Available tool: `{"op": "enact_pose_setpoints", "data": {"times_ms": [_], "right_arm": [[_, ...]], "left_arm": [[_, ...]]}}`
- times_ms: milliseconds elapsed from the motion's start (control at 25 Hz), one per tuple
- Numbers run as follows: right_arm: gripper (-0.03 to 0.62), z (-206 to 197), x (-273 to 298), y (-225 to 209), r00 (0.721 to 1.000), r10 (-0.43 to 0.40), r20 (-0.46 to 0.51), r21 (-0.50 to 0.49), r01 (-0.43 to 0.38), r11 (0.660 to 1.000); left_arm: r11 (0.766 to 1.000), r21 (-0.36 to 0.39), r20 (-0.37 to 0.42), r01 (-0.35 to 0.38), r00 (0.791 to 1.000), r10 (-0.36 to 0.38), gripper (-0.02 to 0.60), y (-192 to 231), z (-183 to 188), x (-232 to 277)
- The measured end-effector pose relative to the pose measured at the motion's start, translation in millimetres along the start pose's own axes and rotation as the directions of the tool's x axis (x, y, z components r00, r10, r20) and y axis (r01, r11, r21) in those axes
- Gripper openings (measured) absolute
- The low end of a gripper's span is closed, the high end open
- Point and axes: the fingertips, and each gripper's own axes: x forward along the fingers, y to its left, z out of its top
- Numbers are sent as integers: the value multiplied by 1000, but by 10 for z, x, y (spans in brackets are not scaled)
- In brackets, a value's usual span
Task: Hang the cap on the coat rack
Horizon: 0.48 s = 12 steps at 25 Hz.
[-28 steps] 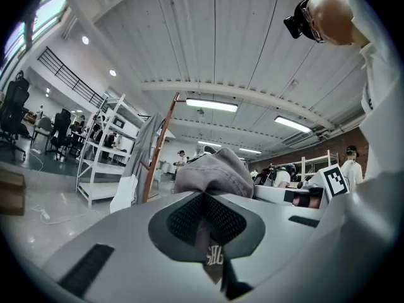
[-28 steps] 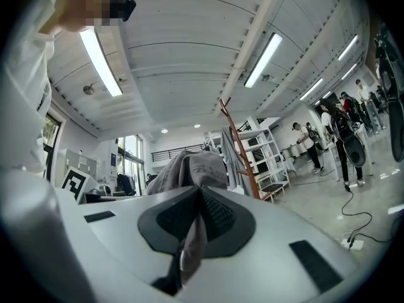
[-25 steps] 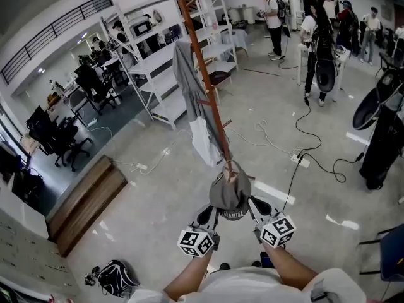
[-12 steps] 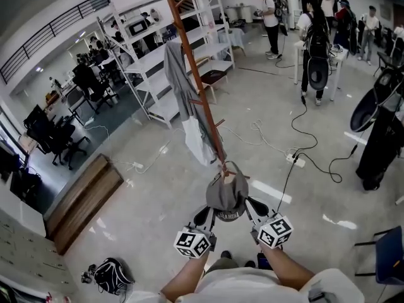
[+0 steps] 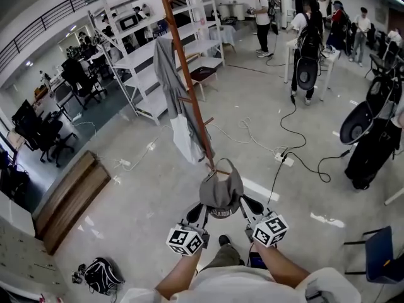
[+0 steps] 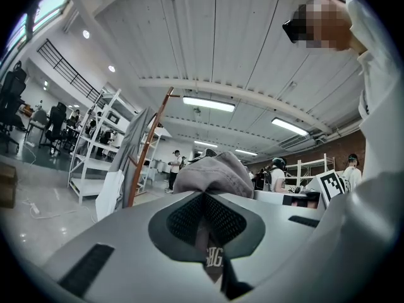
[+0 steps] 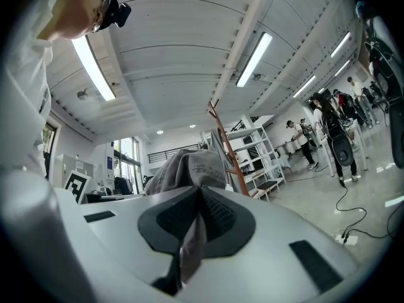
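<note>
Low in the centre of the head view, the grey cap (image 5: 221, 191) is held up between both grippers, its top at a low peg of the brown coat rack (image 5: 187, 81). The left gripper (image 5: 196, 214) has its fingers (image 6: 113, 238) clamped on the cap's edge, and the right gripper (image 5: 247, 206) grips the opposite edge the same way

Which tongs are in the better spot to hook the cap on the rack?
Left, but barely. The left tongs and right tongs are both shut on the cap, one each side; the coat rack pole stands slightly nearer the left. Probably both lift together.
</note>
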Motion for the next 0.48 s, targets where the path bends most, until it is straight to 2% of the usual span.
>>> {"op": "enact_pose_setpoints", "data": {"times_ms": [200,480], "right_arm": [[28,108,166,-178,1000,-22,7,-35,22,999],[28,268,572,-285,1000,10,3,-64,-10,998]], "left_arm": [[1000,-21,20,7,1000,-6,17,115,24,229],[999,-35,50,3,999,-1,17,369,213,495]]}}
